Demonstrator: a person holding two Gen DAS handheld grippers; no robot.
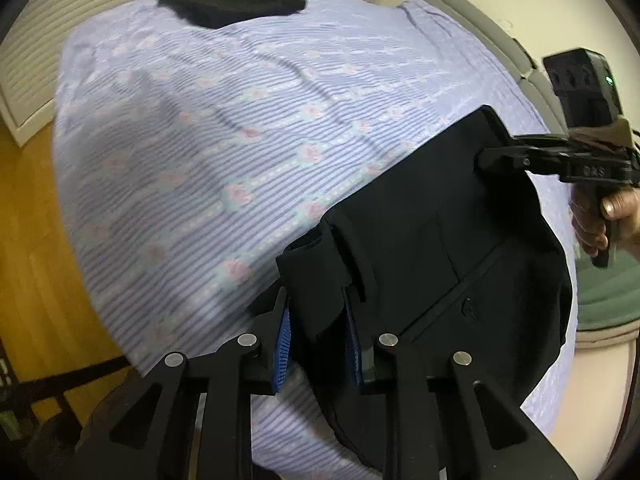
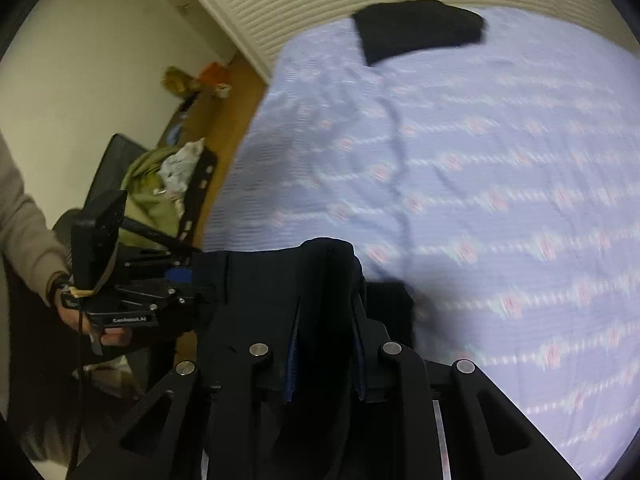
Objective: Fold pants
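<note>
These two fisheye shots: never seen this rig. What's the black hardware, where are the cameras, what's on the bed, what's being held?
There is no robot arm here. A person holds a handheld two-finger gripper in each hand, and each gripper carries a camera looking forward along its fingers.

The left wrist view shows the left gripper at the bottom, shut on the waistband of the black pants. The right gripper grips the same waistband further along, with the person's hand on its handle.

The right wrist view shows this from the other end. The right gripper is in the foreground and the left gripper at left.

The surface is a bed with a lavender striped sheet. Another dark folded garment lies at its far edge.
</note>
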